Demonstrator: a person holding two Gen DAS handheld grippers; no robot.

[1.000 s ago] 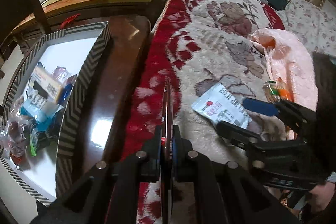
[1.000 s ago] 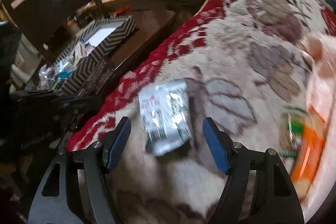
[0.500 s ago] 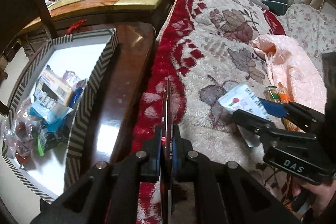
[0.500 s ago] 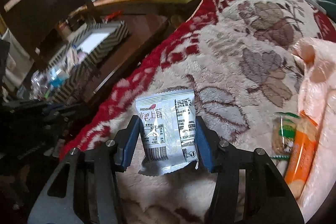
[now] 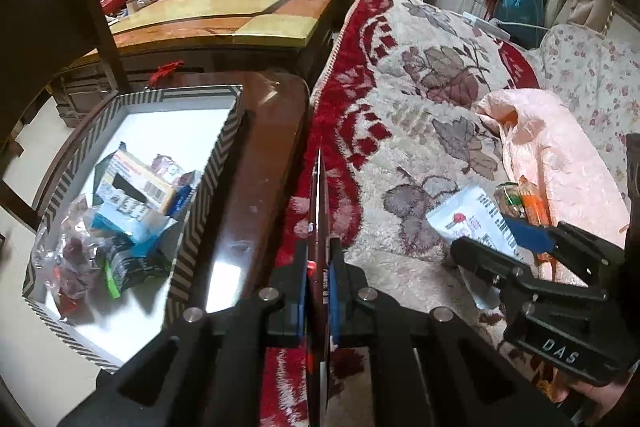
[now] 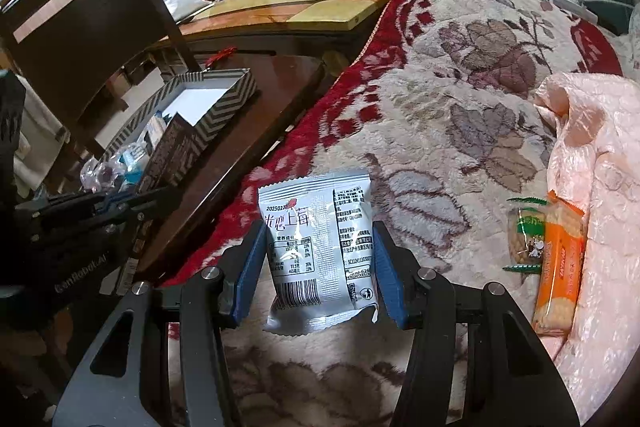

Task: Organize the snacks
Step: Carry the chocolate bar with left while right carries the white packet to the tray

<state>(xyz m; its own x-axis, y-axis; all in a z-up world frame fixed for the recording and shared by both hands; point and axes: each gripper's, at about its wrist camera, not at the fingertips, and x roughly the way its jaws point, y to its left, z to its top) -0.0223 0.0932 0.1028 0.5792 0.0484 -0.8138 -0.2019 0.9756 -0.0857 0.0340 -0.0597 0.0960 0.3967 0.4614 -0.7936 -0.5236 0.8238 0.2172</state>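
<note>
Snack box (image 5: 208,163) left of blanket (image 5: 420,131)

A silver-white snack packet (image 6: 320,247) with black print and a barcode stands upright, lifted above the blanket; a thin dark red packet (image 5: 319,227) stands edge-on; other snacks (image 5: 128,219) lie heaped in the chevron-striped box (image 5: 192,227).

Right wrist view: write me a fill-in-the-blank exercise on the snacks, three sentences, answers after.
1. The right claw is shut on a silver-white ____ printed with a barcode.
2. The orange cracker pack lies against the ____ quilted cloth beside it.
3. The zigzag-patterned box on the dark wooden table already holds several ____.

Missing words: packet; pink; snacks
</note>
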